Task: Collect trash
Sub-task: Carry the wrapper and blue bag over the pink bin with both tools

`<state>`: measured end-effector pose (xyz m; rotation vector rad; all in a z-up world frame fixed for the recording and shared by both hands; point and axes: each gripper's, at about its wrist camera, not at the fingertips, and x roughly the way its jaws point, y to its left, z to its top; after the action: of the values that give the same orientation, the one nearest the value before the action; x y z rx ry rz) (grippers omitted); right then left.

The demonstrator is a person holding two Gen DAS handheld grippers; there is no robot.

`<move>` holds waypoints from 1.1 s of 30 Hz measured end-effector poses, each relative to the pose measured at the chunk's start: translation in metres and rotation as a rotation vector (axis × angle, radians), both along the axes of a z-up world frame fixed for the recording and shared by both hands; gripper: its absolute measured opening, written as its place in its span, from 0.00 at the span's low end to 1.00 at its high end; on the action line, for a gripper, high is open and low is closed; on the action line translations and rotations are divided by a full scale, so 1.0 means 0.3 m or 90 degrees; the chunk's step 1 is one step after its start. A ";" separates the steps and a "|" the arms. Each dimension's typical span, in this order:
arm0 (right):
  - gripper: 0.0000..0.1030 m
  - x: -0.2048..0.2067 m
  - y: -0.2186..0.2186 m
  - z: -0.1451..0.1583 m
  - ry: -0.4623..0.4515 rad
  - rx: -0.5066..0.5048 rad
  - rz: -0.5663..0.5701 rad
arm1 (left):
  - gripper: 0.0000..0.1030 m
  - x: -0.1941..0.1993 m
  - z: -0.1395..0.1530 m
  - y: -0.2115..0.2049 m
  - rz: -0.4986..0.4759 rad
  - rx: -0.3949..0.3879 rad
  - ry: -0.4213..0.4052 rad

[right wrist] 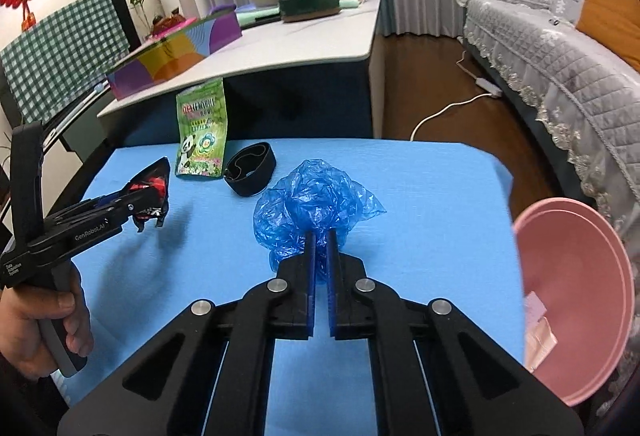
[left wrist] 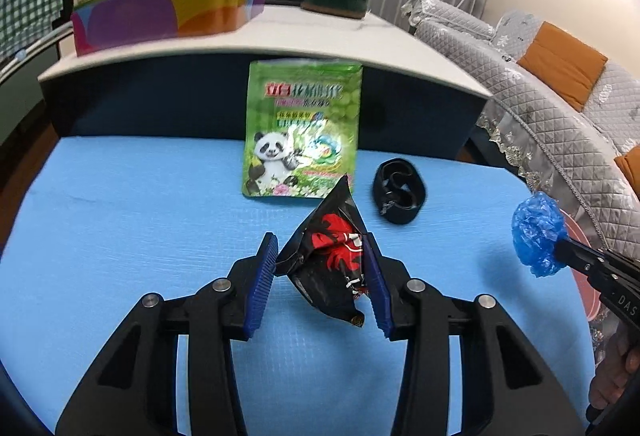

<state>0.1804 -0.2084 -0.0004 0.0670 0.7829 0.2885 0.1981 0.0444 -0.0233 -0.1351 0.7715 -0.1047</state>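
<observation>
Black snack wrapper (left wrist: pixel 332 256), crumpled, with red and white print, held up off the blue mat (left wrist: pixel 140 216) between the blue pads of the left gripper (left wrist: pixel 320 276), whose fingers stand partly apart and press the wrapper from both sides. Blue plastic bag (right wrist: pixel 308 204), thin and scrunched into a ball, pinched in the right gripper (right wrist: pixel 321 260), fingers almost together on it, above the middle of the mat. Green panda pouch (left wrist: pixel 300 132), standing upright at the far edge of the mat against a dark cabinet front. Black band (left wrist: pixel 398 192), coiled flat on the mat just right of the pouch. Pink bowl (right wrist: pixel 576 276), off the mat's near right edge. Grey quilted sofa (right wrist: pixel 560 56) with orange cushions, on the right. White-topped table (right wrist: pixel 300 44) beyond, carrying a colourful box (right wrist: pixel 176 56). A hand (right wrist: pixel 36 320) grips the left tool's handle.
</observation>
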 end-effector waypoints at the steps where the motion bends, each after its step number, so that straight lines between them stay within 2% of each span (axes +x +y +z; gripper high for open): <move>1: 0.05 -0.014 -0.007 0.010 -0.004 0.001 -0.003 | 0.41 -0.015 0.014 -0.005 -0.003 0.001 -0.007; 19: 0.04 -0.211 -0.096 0.147 -0.065 0.009 -0.051 | 0.41 -0.200 0.138 -0.087 -0.037 0.014 -0.090; 25: 0.04 -0.237 -0.148 0.212 -0.075 0.012 -0.055 | 0.41 -0.214 0.170 -0.128 -0.051 0.010 -0.111; 33: 0.04 -0.234 -0.219 0.301 -0.106 -0.025 -0.044 | 0.41 -0.227 0.190 -0.170 -0.067 0.015 -0.126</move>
<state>0.1102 -0.2742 0.0899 0.0321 0.6201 0.2093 0.1301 -0.0065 0.0338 -0.0610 0.5822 -0.2060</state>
